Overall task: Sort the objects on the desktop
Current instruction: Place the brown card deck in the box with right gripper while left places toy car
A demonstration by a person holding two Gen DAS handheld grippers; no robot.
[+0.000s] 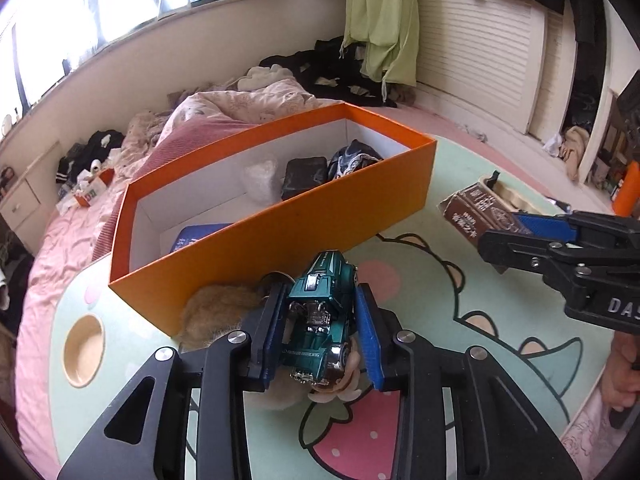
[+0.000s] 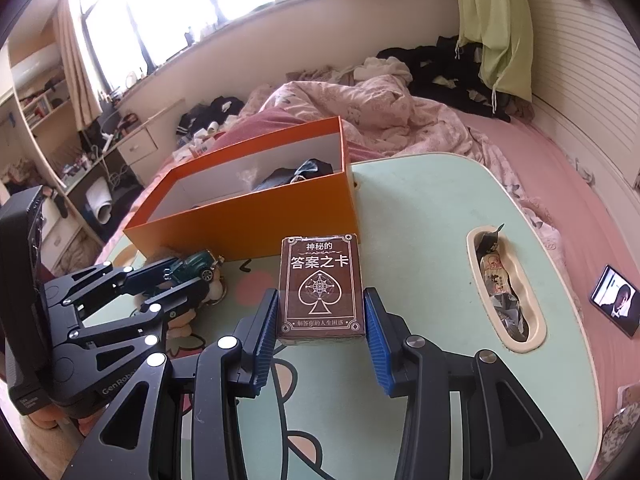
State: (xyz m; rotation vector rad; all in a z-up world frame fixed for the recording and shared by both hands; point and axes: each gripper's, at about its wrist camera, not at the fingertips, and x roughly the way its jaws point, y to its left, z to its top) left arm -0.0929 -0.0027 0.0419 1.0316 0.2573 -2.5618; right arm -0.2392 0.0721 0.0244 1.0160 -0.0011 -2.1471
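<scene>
A teal toy car sits between the blue pads of my left gripper, which is closed on it just in front of the orange box; the car rests over a furry plush. In the right wrist view the car and left gripper show at the left. My right gripper straddles a brown card box lying on the table; the pads stand beside its sides with a small gap. The card box and right gripper also show in the left wrist view.
The orange box holds a dark pouch, dark cloth, a clear bag and a blue item. The green cartoon table has a slot with wrappers. A phone lies on the pink bed at the right.
</scene>
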